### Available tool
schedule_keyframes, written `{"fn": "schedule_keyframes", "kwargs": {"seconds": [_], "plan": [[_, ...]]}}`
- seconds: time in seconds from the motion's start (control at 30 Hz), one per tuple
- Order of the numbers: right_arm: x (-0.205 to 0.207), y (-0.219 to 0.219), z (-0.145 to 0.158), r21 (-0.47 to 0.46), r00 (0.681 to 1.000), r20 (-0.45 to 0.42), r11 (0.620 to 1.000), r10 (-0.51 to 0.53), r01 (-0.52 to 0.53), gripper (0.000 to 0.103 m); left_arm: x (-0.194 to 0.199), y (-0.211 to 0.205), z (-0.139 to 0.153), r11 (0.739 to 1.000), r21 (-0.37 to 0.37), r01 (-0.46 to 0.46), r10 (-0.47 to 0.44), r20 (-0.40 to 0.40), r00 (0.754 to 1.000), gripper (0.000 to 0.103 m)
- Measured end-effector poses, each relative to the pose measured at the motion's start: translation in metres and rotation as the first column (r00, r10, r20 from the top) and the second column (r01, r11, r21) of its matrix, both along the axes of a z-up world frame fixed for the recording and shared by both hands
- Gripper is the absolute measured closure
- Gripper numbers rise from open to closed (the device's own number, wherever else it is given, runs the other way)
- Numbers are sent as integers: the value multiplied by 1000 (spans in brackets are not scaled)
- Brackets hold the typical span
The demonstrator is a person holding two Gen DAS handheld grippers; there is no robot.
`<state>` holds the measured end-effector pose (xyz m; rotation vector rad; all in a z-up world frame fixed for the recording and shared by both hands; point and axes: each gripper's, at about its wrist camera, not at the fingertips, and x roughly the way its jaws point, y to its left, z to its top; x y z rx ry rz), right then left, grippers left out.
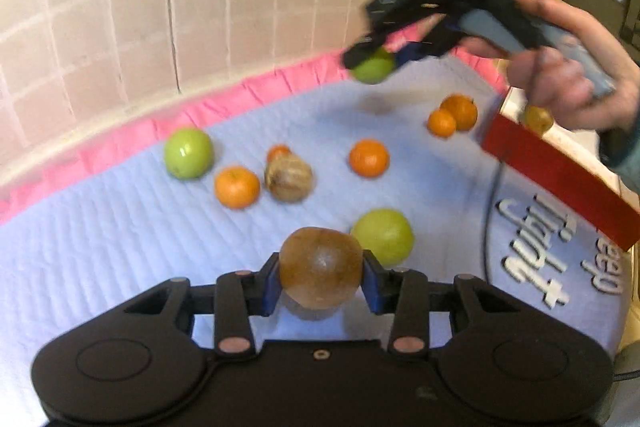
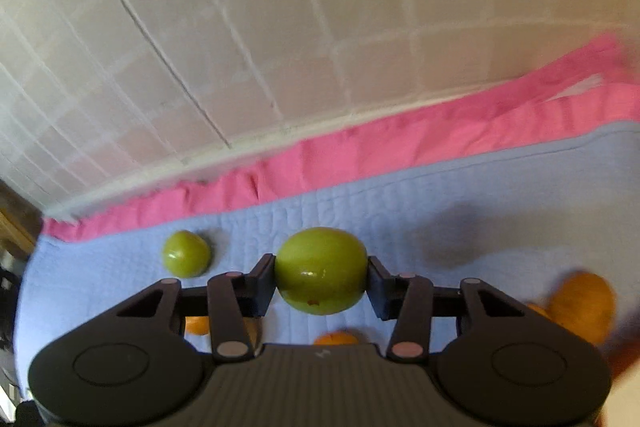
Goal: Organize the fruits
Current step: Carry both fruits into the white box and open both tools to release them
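My left gripper (image 1: 320,277) is shut on a brown round fruit (image 1: 320,263) just above the blue mat (image 1: 120,259). My right gripper (image 2: 321,277) is shut on a green apple (image 2: 321,270) and holds it in the air; it also shows in the left wrist view (image 1: 374,65), raised over the far side of the mat. On the mat lie two more green apples (image 1: 188,153) (image 1: 384,235), several oranges (image 1: 237,187) (image 1: 369,157) (image 1: 458,111) and a brownish pale fruit (image 1: 289,177). One green apple (image 2: 186,253) shows in the right wrist view.
A red-sided box (image 1: 560,179) stands at the right edge of the mat with a yellowish fruit (image 1: 538,119) in it. A pink cloth (image 1: 240,99) borders the mat along the tiled wall. A thin cable (image 1: 490,207) runs across the mat near the box.
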<state>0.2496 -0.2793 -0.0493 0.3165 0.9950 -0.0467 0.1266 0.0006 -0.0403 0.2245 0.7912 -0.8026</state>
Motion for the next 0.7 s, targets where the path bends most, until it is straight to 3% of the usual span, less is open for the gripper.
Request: {"fn": "schedule_keyframes", "kwargs": {"seconds": [0.2,0.4,0.53,0.7], "plan": [[-79,-42,67,17,984,144,995,-104,102,54,-13,-17,42,997,-38,60,-56,98,994,55],[-171,-92,110,-51,940,246,965,-237,257,54,-11,-63,84,979,-114,168,-145,182,973,55],[-229,-135,120,-90,901,259,920,-348,381,54,-6,-115,106,953,-166,253,-220,192,956,55],[-291,-191,103,-78,842,203,849,-500,523,54,-5,-204,115,910,-176,376,-346,176,921,55]]}}
